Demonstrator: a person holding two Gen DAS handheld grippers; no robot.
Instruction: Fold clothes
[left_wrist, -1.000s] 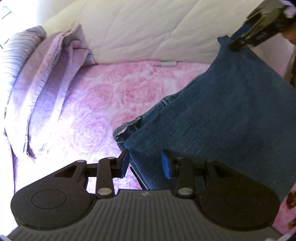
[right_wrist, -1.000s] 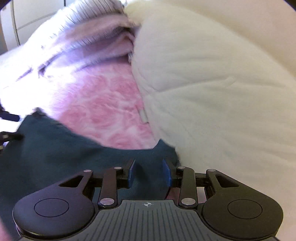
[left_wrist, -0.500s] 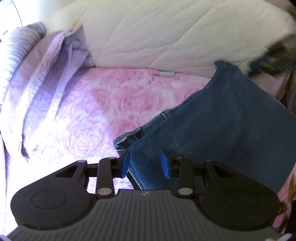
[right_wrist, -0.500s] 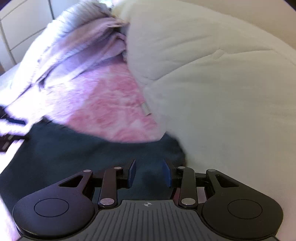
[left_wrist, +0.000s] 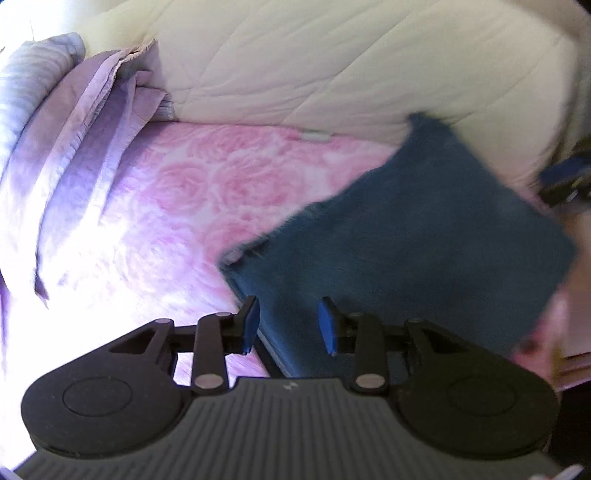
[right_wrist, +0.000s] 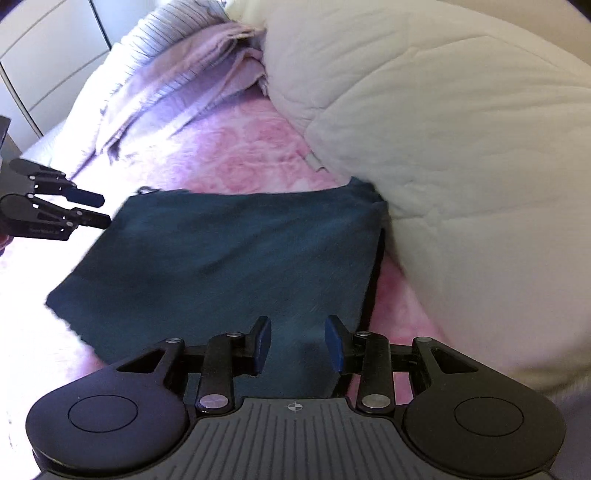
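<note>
Jeans (right_wrist: 229, 258) lie folded flat on pink bedsheet (left_wrist: 184, 206), beside quilt (right_wrist: 461, 147). Left gripper (left_wrist: 288, 325), right gripper (right_wrist: 298, 345) both spread, holding nothing (fold looks nearly finished, maybe tidying left).

Cloth all round, hard matt plastic on the tools

The jeans (right_wrist: 229, 258) are dark blue denim, matt and coarse-woven; the sheet (left_wrist: 192, 199) under them is soft pink cloth with a rose pattern; the quilt (right_wrist: 461, 155) is cream, stitched and puffy; the blanket (left_wrist: 85, 140) is lilac woven cloth with a hemmed edge, beside a ribbed striped pillow (left_wrist: 26, 85). The left gripper (left_wrist: 289, 325) and right gripper (right_wrist: 298, 345) are matt black plastic with ridged grey housings, blue pads (right_wrist: 334, 347) and small shiny metal pivot pins
</note>
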